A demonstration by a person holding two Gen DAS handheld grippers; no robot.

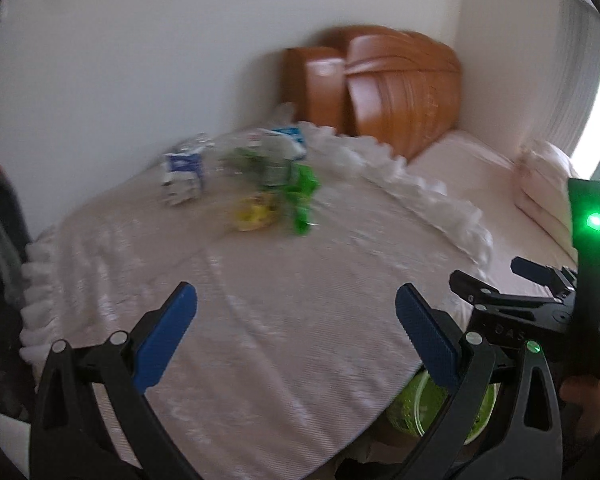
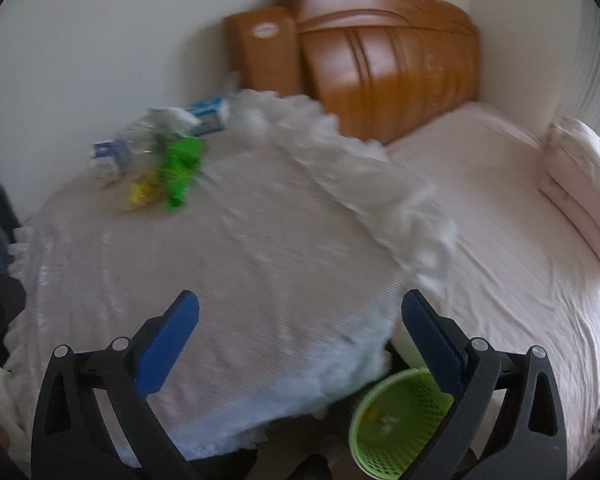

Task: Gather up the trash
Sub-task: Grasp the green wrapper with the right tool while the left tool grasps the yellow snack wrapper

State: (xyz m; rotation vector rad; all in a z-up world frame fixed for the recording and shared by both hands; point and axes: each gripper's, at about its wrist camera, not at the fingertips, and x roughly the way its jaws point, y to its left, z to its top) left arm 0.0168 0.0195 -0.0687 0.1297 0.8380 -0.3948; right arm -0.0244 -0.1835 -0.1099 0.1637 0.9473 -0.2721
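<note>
Green, yellow and blue wrappers (image 1: 260, 176) lie heaped at the far side of a cloth-covered desk (image 1: 260, 320), near the wall. They look light, crinkly and soft; a crumpled edge should give the best hold. Both the left hand-held gripper (image 1: 296, 334) and right hand-held gripper (image 2: 300, 340) hang spread and empty. A green basket (image 2: 396, 420) waits on the floor between desk and bed (image 2: 500, 220).
</note>
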